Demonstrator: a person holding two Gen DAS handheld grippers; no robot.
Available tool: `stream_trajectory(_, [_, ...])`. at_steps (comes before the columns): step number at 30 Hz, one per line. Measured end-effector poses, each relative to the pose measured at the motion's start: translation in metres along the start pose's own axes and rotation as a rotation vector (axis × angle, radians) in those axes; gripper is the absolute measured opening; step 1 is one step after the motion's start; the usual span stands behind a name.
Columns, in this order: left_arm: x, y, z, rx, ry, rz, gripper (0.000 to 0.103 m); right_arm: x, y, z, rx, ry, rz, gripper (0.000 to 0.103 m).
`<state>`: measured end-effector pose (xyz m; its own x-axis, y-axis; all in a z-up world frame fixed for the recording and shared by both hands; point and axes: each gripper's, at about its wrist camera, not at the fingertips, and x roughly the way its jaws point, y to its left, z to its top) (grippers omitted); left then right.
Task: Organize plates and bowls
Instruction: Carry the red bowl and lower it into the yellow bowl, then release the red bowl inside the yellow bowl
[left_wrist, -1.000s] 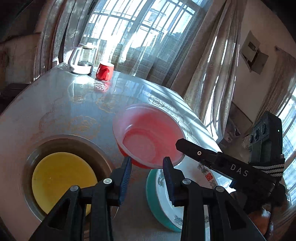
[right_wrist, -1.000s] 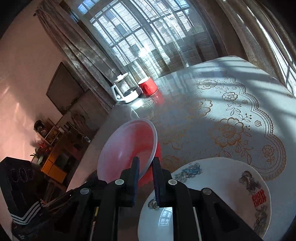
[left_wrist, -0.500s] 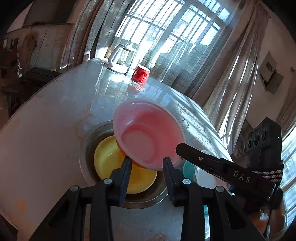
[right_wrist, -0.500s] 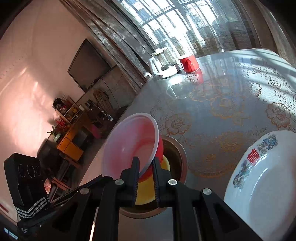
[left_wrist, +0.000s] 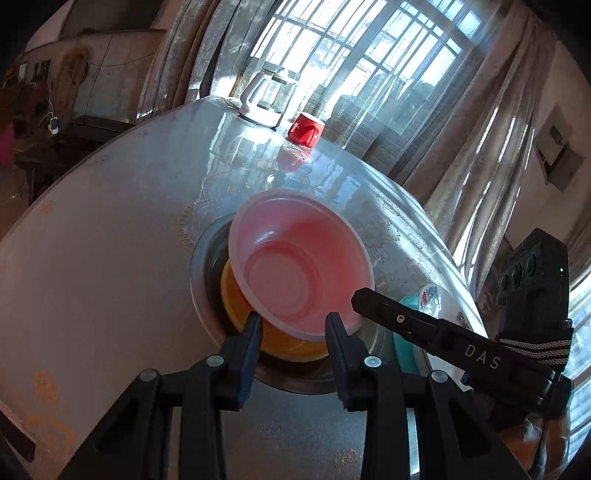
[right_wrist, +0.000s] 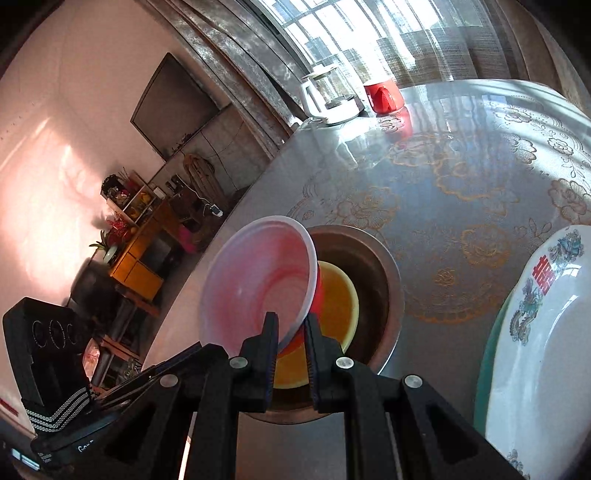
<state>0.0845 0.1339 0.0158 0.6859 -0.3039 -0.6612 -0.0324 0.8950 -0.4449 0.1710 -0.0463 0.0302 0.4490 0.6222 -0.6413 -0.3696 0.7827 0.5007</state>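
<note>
While the right gripper (right_wrist: 291, 334) pinches the near rim of the pink bowl (right_wrist: 258, 280), jaws closed on the lip, the bowl hangs tilted over the metal basin (right_wrist: 384, 273) sunk in the table (right_wrist: 461, 166). Yellow bowl (right_wrist: 340, 299) sits inside the basin, directly under it. Whether the two bowls touch is unclear. Left gripper (left_wrist: 293, 328) is slightly parted, fingers either side of the bowl's near edge; contact can't be confirmed from its camera. White patterned plate (right_wrist: 535, 332) with a teal rim lies just right of the basin, tight margin there. Table left of the basin is bare. Red mug (left_wrist: 306, 129) and kettle (left_wrist: 264, 99) stand well apart at the far edge, by the window.
</note>
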Motion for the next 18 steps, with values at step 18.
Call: stream_trajectory(18, [0.02, 0.0, 0.002, 0.043, -0.003, 0.1, 0.032, 0.015, -0.012, 0.001, -0.008, 0.02, -0.122, 0.012])
